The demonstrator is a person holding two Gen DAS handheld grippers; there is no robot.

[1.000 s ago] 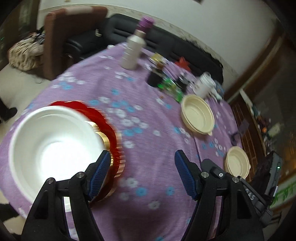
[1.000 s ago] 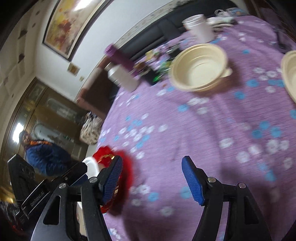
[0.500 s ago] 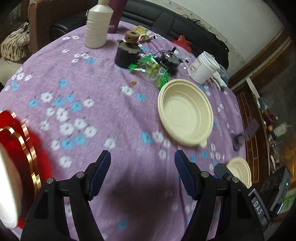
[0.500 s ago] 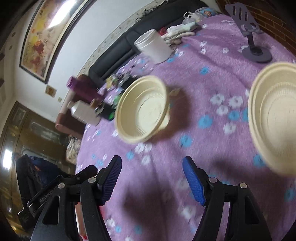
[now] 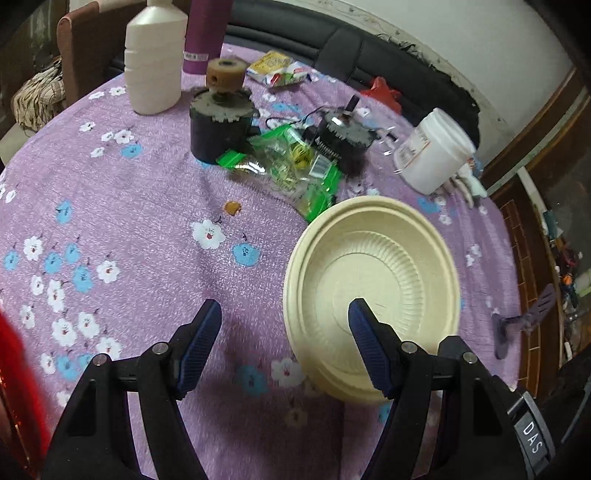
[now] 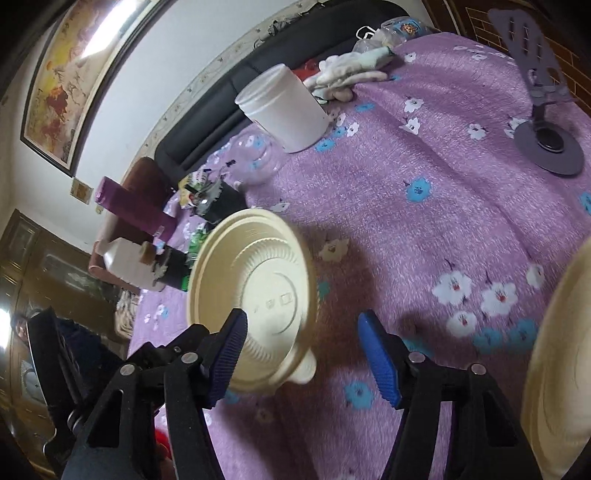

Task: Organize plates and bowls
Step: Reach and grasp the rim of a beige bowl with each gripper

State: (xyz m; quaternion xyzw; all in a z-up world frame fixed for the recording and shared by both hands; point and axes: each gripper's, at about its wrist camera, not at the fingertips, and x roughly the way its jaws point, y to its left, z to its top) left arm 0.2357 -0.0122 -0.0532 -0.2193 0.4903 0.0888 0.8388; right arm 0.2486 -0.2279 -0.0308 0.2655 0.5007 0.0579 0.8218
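A cream bowl point(image 5: 373, 291) sits upright on the purple flowered cloth. My left gripper point(image 5: 284, 343) is open over its near left rim, with one fingertip point(image 5: 360, 314) above the bowl's inside and the other above the cloth. In the right wrist view the same bowl point(image 6: 258, 295) is at lower left. My right gripper point(image 6: 303, 354) has its jaws closing around the bowl's near edge and small tab, and the pads are not pressing on it. A second cream bowl point(image 6: 565, 369) fills the right edge. A red plate point(image 5: 14, 387) shows at the far left.
Behind the bowl lie green packets point(image 5: 295, 166), a black cylinder point(image 5: 219, 125), a white bottle point(image 5: 155, 55), a purple bottle point(image 5: 207, 33) and a white jar point(image 5: 432, 151). A purple phone stand point(image 6: 546, 122) stands at the far right. A dark sofa runs behind the table.
Both grippers have swung away from the red plate with the white bowl and come down onto the cream bowl, which is now large and close. The right jaws have narrowed a little.
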